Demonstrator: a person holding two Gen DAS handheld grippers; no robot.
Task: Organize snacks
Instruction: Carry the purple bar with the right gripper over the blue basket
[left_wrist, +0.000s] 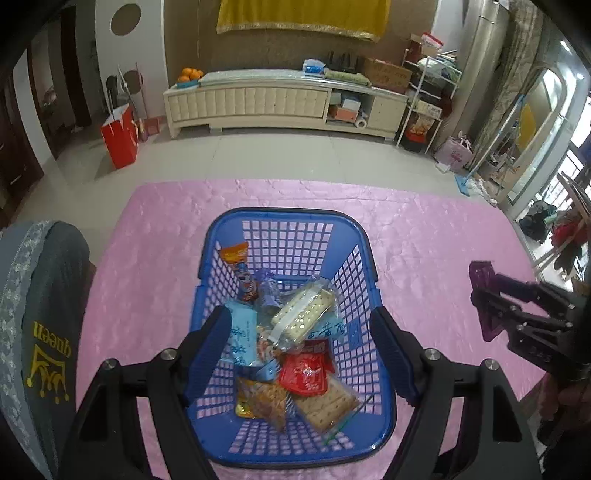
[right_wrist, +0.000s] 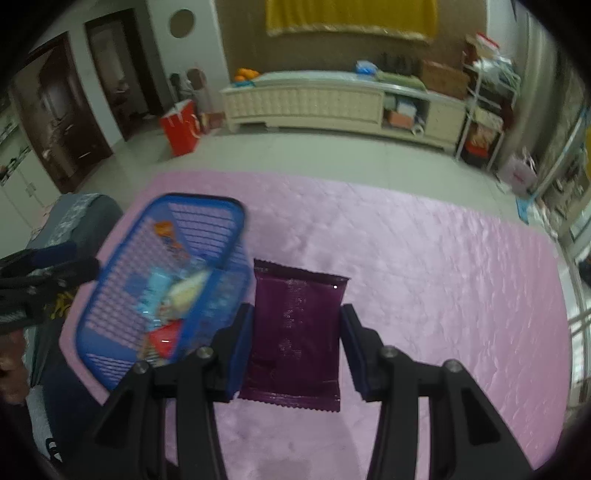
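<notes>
A: Purple snack packet (right_wrist: 295, 325), pinched by its side edges between the right gripper (right_wrist: 295, 347) pads, lifted clear of the pink tablecloth (right_wrist: 443, 277). Gripped edge-on, probably so the flat pouch hangs free and drops cleanly.

B: Seen from the left wrist view too: hanging well off to the right of the blue basket (left_wrist: 384, 413), not yet over it.

A: Left gripper (left_wrist: 299, 347) poised above the basket, jaws standing wide, nothing between the pads. Perhaps waiting there to steady the rim, perhaps just parked.

B: Inside the basket already: cracker packs (left_wrist: 303, 314), a red pouch (left_wrist: 304, 376), light blue packets (left_wrist: 243, 332), an orange-topped wrapper (left_wrist: 240, 266) leaning on the far-left wall. Piled loosely, no real order.

A: Right wrist view smeared by motion, so exact gap between packet and basket wall hard to judge; just beside, at a guess.

B: Beyond the table: bare floor, a red paper bag (left_wrist: 120, 140), a long cream cabinet (left_wrist: 258, 107) along the wall. Nothing in the way.
</notes>
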